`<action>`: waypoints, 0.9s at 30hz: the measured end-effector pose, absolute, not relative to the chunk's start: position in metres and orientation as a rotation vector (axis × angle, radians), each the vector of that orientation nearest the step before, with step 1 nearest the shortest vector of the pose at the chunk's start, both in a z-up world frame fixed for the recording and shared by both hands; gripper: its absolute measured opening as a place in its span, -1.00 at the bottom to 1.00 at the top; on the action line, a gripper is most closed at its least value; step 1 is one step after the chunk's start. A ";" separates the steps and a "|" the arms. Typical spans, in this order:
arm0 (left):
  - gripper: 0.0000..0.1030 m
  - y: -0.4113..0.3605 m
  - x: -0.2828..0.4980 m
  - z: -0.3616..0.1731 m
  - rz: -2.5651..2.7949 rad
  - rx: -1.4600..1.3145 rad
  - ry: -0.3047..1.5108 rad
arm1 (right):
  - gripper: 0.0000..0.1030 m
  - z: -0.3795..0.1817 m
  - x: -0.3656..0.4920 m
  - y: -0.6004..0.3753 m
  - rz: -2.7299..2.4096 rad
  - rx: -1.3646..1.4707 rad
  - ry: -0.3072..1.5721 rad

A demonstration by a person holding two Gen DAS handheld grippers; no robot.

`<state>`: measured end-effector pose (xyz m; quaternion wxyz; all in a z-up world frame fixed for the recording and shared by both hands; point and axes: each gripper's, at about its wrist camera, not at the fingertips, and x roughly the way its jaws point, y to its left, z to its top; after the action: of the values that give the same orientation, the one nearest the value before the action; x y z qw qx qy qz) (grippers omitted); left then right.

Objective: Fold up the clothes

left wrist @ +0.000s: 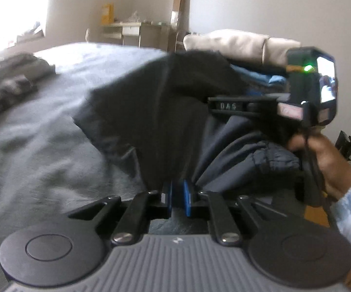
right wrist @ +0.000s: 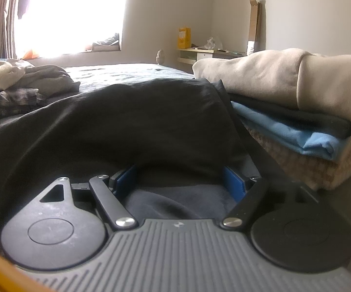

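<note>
Right, the dark garment [left wrist: 165, 102] fills the middle of the left wrist view, lifted off the grey bedsheet [left wrist: 41, 146] and bunching down to the bottom centre, where the left gripper [left wrist: 176, 198] has its blue pads [left wrist: 167, 194] clenched on a pinch of the fabric. In the right wrist view the same black cloth [right wrist: 126, 126] drapes across the centre of the frame, and the right gripper [right wrist: 181, 182] sits at the bottom with its jaws spread wide, blue pads [right wrist: 234, 182] well apart, cloth lying between them but not gripped. At the right edge of the left view a person's hand [left wrist: 326, 160] grips that right gripper's handle. Upper right: a stack of folded clothes [right wrist: 297, 112], beige on top, blue beneath, just beside the garment. Far left, a heap of unfolded clothes [right wrist: 22, 85] on the bed. Behind, a bright window [right wrist: 73, 12] and a desk [right wrist: 207, 53] by the wall.
</note>
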<state>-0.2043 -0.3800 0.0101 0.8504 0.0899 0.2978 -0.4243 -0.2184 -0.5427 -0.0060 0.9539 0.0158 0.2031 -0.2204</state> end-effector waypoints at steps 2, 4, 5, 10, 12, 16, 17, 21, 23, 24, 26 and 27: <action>-0.82 -0.374 -0.205 0.027 -0.909 0.127 0.572 | 0.51 -0.006 -0.219 -0.545 -0.444 0.046 0.411; -0.82 -0.380 -0.201 0.043 -0.920 0.126 0.519 | 0.51 -0.006 -0.219 -0.546 -0.442 0.052 0.410; -0.82 -0.388 -0.196 0.046 -0.921 0.141 0.506 | 0.51 -0.006 -0.219 -0.546 -0.442 0.050 0.410; -0.62 -0.434 -0.149 0.011 -0.770 0.316 0.511 | 0.51 -0.006 -0.219 -0.545 -0.443 0.047 0.411; -0.62 -0.427 -0.135 -0.007 -0.734 0.256 0.486 | 0.51 -0.006 -0.217 -0.544 -0.446 0.037 0.416; -0.67 -0.404 -0.115 -0.008 -0.756 0.070 0.571 | 0.51 0.003 -0.219 -0.546 -0.429 0.046 0.439; -0.75 -0.399 -0.111 -0.010 -0.757 0.026 0.589 | 0.51 0.006 -0.220 -0.548 -0.423 0.051 0.445; -0.94 -0.384 -0.099 -0.016 -0.754 -0.102 0.643 | 0.51 0.018 -0.224 -0.552 -0.398 0.071 0.469; -0.94 -0.381 -0.095 -0.019 -0.760 -0.113 0.645 | 0.49 0.024 -0.227 -0.555 -0.386 0.084 0.477; -0.94 -0.380 -0.094 -0.020 -0.761 -0.110 0.641 | 0.50 0.034 -0.232 -0.557 -0.387 0.109 0.456; -0.94 -0.380 -0.094 -0.021 -0.761 -0.105 0.631 | 0.51 0.049 -0.239 -0.559 -0.374 0.128 0.424; -0.94 -0.379 -0.094 -0.022 -0.764 -0.111 0.631 | 0.51 0.052 -0.238 -0.557 -0.367 0.101 0.423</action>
<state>-0.0937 -0.3785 -0.0219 0.8783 -0.0531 0.3027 -0.3664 -0.2384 -0.5570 0.0519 0.9598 0.0498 0.2086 -0.1811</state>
